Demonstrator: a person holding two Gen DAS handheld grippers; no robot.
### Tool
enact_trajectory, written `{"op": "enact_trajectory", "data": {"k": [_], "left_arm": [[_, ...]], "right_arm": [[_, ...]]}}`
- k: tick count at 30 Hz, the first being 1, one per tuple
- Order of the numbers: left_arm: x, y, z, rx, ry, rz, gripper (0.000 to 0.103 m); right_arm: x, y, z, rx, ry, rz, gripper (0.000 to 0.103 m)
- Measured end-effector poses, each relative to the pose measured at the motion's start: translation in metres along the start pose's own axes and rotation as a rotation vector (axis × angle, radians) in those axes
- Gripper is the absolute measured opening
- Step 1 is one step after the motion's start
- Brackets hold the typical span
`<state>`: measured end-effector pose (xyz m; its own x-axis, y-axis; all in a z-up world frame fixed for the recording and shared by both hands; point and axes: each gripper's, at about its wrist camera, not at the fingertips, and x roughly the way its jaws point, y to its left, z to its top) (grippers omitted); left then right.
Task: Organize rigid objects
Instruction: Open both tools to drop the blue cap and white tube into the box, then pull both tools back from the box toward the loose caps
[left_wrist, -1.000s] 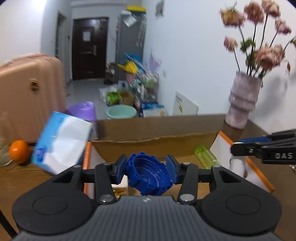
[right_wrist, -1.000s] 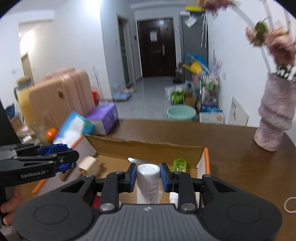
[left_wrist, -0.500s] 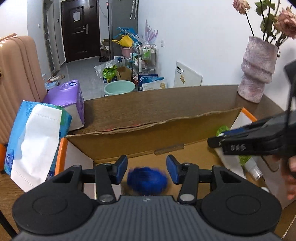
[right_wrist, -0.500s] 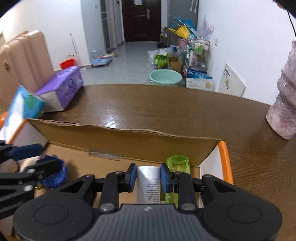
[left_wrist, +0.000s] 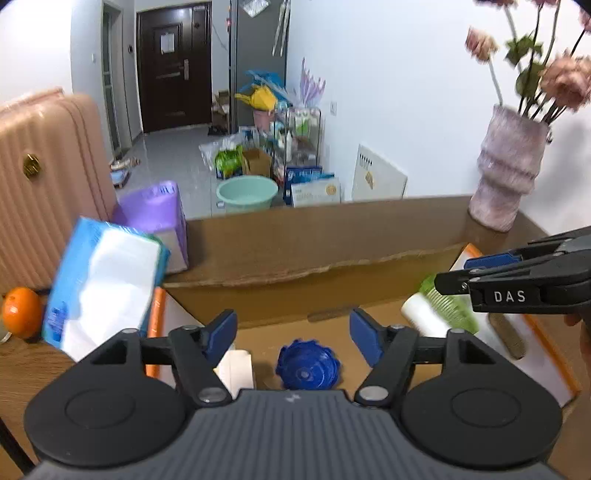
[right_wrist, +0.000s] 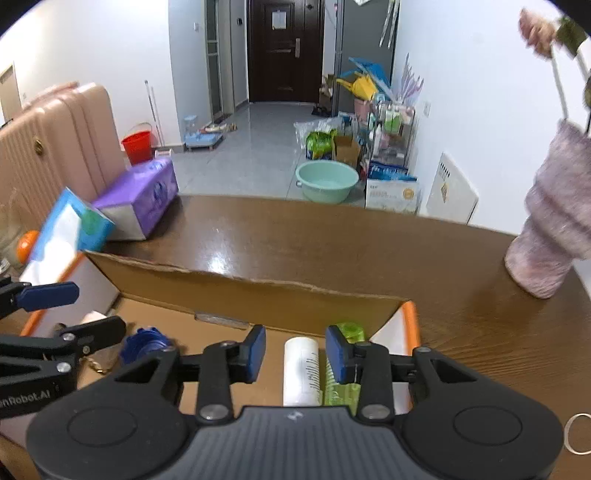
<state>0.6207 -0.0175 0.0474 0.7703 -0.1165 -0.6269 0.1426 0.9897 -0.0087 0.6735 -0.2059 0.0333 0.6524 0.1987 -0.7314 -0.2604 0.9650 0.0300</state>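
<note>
Blue cap (left_wrist: 307, 363) lies loose on the cardboard box (left_wrist: 317, 266) floor, below and between the left gripper (left_wrist: 293, 334)'s spreading jaws, nothing touching it. White bottle (right_wrist: 301, 365) lies flat between the right gripper (right_wrist: 295, 349)'s opening jaws, pads clear of it, a green bottle (right_wrist: 341, 380) just beside. Risks, as I judge them: the bottle could roll against its green neighbour, and either claw could snag the box wall or nudge the cap on lifting out.
</note>
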Motion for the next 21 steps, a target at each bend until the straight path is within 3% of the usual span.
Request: {"op": "enact_trajectory", "data": {"k": [7,9,11,13,21], "left_arm": [[-0.079,-0.009,0.013,0.001,-0.112,0.027,0.078],[-0.103,-0.013,0.013,0.003,-0.154,0.045,0.085],[-0.123,-0.017,0.009,0.003,-0.191,0.060,0.086],[-0.143,-0.021,0.002,0.015,-0.215,0.066,0.087],[-0.226,-0.036,-0.050,0.063,-0.359,0.106,0.098]], "right_arm": [[-0.074,-0.004,0.008,0.004,-0.069,-0.016,0.036],[-0.098,-0.003,0.006,0.001,-0.094,-0.015,0.037],[-0.125,-0.002,0.002,-0.008,-0.126,-0.017,0.044],[-0.151,0.000,-0.006,-0.018,-0.166,-0.017,0.050],[-0.229,0.019,-0.062,-0.062,-0.292,-0.023,0.051]]}}
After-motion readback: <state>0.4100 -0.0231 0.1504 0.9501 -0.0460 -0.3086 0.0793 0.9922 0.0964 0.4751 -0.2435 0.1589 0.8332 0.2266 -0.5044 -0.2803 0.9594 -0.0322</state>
